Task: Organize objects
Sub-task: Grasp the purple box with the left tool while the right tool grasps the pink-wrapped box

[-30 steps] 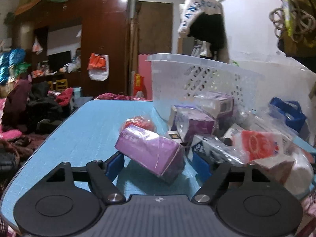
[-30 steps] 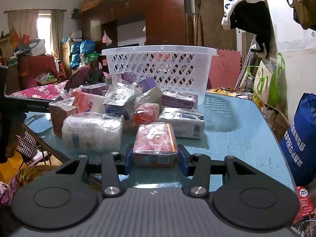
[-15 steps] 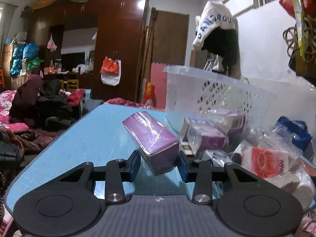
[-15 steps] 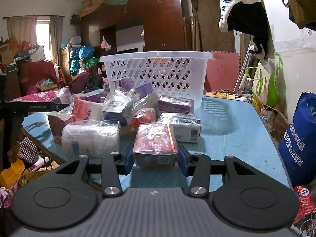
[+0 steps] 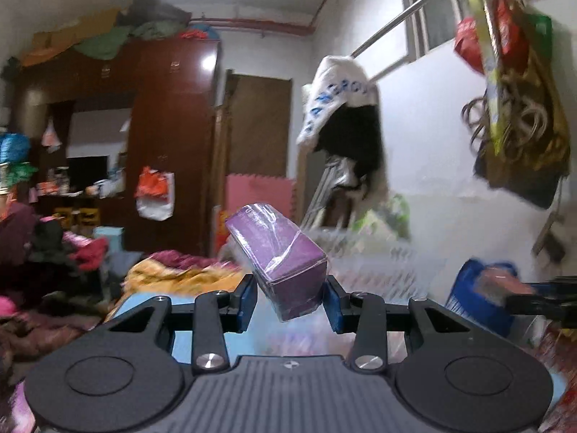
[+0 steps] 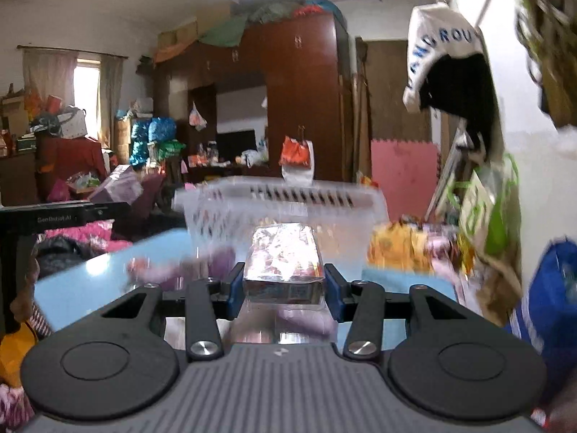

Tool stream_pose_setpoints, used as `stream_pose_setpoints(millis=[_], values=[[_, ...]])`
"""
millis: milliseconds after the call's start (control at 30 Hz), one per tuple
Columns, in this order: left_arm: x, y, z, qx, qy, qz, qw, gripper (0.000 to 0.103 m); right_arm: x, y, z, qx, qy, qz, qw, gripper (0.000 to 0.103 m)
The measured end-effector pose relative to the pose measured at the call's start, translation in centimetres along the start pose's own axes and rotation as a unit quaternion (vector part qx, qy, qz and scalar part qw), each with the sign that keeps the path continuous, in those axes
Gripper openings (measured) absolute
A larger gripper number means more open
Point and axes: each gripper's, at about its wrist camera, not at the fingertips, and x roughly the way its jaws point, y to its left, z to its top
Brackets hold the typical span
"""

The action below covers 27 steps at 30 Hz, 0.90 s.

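Left tongs point(image 5: 288, 299): clamped on purple box point(image 5: 279, 256), long axis tilted toward basket point(image 5: 378, 263) ahead-right. Right tongs point(image 6: 281, 288): clamped on red packet point(image 6: 283, 259), basket point(image 6: 281, 198) directly ahead, seemingly nearer.

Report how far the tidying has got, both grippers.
Done: nothing visibly in the white basket yet. In hand: left gripper clamps a tilted purple box in the air; right gripper clamps a red wrapped pack facing the basket. Left: dropping both in, plus blurred packs on the blue table.
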Motion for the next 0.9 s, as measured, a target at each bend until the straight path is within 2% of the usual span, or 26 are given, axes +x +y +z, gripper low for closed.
stream_pose_setpoints(millis=[100,200,300,433,467,500,533,567,600,667,700,800,900], values=[[3.2,-0.7,3.1,0.008,0.014,-0.025,0.9996,0.044,3.6,0.3,3.7,-0.019,0.004,-0.004,1.000,0.048],[7.4,-1.3,5.1,0.003,0.048,-0.037,0.9982,0.044,7.9,0.1,6.3,-0.024,0.024,-0.016,0.999,0.048],[11.6,-1.9,5.7,0.003,0.089,-0.032,0.9955,0.044,11.8,-0.4,7.4,-0.024,0.050,-0.034,0.998,0.048],[15.2,-2.2,5.0,0.003,0.133,-0.025,0.9908,0.044,14.0,-0.9,6.9,-0.028,0.079,-0.034,0.996,0.050],[15.5,-2.0,4.8,-0.005,0.136,-0.025,0.9905,0.044,14.1,-0.9,6.7,-0.034,0.082,-0.036,0.995,0.056],[15.5,-1.8,4.7,-0.011,0.133,-0.025,0.9907,0.051,14.2,-0.8,6.7,-0.040,0.082,-0.040,0.995,0.076],[15.1,-1.4,4.6,-0.009,0.131,-0.025,0.9911,0.073,14.0,-0.7,6.6,-0.043,0.080,-0.045,0.995,0.086],[14.7,-1.4,4.6,0.000,0.129,-0.023,0.9914,0.083,13.5,-0.6,6.4,-0.044,0.074,-0.048,0.995,0.094],[14.3,-1.4,4.6,0.012,0.123,-0.019,0.9921,0.088,13.0,-0.6,6.4,-0.046,0.067,-0.048,0.996,0.095],[13.2,-1.5,4.7,0.030,0.113,-0.010,0.9931,0.088,11.5,-0.4,6.4,-0.040,0.059,-0.041,0.997,0.096],[12.5,-1.5,4.7,0.032,0.113,-0.011,0.9930,0.088,10.3,-0.4,6.2,-0.038,0.053,-0.038,0.997,0.102],[8.9,-0.7,4.3,0.025,0.093,-0.039,0.9946,0.088,7.5,-0.2,5.7,-0.043,0.041,-0.029,0.998,0.103],[5.0,0.1,2.8,0.028,0.075,-0.053,0.9954,0.088,4.3,0.3,3.0,-0.050,0.040,-0.030,0.998,0.103]])
